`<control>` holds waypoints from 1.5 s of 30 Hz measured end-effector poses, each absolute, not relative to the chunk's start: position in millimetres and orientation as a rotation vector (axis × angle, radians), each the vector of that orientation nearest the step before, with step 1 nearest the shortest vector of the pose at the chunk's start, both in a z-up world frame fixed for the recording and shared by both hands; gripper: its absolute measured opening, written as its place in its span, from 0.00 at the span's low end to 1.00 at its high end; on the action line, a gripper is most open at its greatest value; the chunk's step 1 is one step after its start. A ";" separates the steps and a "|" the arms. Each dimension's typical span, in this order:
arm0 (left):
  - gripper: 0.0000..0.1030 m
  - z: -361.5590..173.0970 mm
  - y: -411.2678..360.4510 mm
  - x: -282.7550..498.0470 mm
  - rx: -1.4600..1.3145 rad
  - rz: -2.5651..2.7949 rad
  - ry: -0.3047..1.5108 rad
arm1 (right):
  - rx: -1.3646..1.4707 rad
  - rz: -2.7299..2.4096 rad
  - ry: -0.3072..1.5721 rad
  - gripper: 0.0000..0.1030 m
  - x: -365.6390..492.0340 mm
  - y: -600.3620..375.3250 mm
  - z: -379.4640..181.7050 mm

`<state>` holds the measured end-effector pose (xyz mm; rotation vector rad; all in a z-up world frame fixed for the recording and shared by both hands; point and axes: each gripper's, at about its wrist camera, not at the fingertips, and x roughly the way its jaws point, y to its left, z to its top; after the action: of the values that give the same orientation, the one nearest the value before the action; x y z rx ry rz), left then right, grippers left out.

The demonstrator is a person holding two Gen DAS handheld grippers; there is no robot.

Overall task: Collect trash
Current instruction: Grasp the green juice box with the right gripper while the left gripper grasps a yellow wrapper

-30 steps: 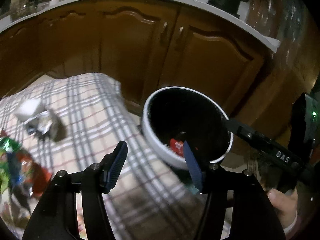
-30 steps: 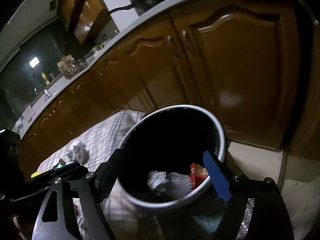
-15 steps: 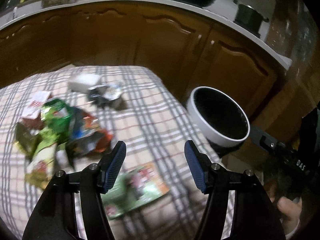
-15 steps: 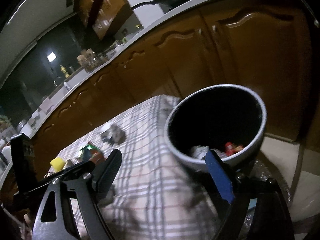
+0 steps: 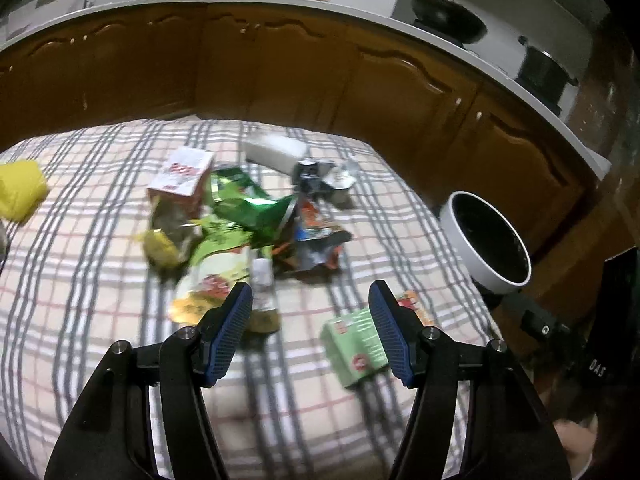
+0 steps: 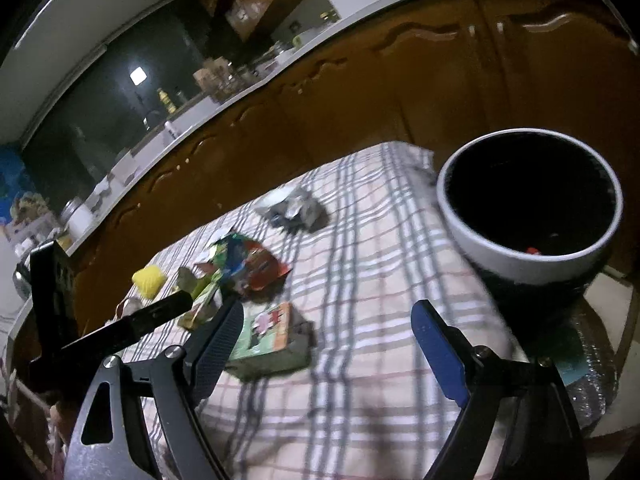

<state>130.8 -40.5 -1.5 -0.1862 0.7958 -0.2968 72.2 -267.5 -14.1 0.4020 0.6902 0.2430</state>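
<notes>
1. Left gripper (image 5: 310, 312) hangs over the checked grey, red and white tablecloth (image 5: 100, 280) with its blue-padded jaws apart and nothing between them, so released and empty.
2. Right gripper (image 6: 324, 346) is the same deal: jaws spread wide, nothing pinched, only cloth showing in the gap.
3. The trash sits in a messy heap mid-table: a shiny green foil snack bag (image 5: 250, 204) on top, a crumpled red and orange wrapper (image 5: 316, 236) touching its right side, and a yellow-green packet (image 5: 208, 272) spilling toward the camera.
4. A white carton with red print (image 5: 182, 176) lies at the back left of the heap, touching it.
5. A flat pale green box with a red logo (image 5: 358, 344) lies by itself nearer the camera, just behind the left gripper's right finger. In the right wrist view the same box (image 6: 272, 340) is just beside that gripper's left finger.
6. Crumpled silver foil (image 5: 324, 176) and a white block (image 5: 274, 152) are at the far side of the cloth, near the brown wooden cabinets (image 5: 280, 72).
7. A bright yellow lump (image 5: 20, 192) lies well apart at the left edge; pretty blurry, can't tell what it is.
8. The round white bin with a black inside (image 6: 528, 216) stands off the table's right end, and something red shows down in it.
</notes>
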 end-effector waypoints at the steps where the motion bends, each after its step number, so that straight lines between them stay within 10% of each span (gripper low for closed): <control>1: 0.60 -2.2 -36.3 129.9 -0.189 -0.290 0.796 | 0.396 0.252 0.695 0.85 72.7 -263.1 -14.8; 21: 0.60 -14.5 33.8 140.8 -0.267 -0.148 0.806 | 0.253 0.375 0.857 0.84 75.4 -197.9 -45.5; 28: 0.60 -21.2 39.5 151.7 -0.269 -0.141 0.823 | 0.182 0.357 0.939 0.27 95.4 -188.7 -60.7; 37: 0.63 -24.7 37.3 186.3 -0.222 -0.110 0.819 | 0.303 0.262 0.875 0.31 153.4 -215.8 -45.9; 41: 0.63 -36.3 46.6 207.1 -0.239 -0.100 0.846 | 0.357 0.302 0.882 0.62 135.9 -208.5 -47.1; 45: 0.63 -46.4 51.7 217.9 -0.242 -0.106 0.869 | 0.450 0.315 0.892 0.63 120.3 -206.1 -58.9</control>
<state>217.9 51.7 -46.4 -0.2416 0.8686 -0.1058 120.3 -206.1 -58.9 0.4498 0.8917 0.3153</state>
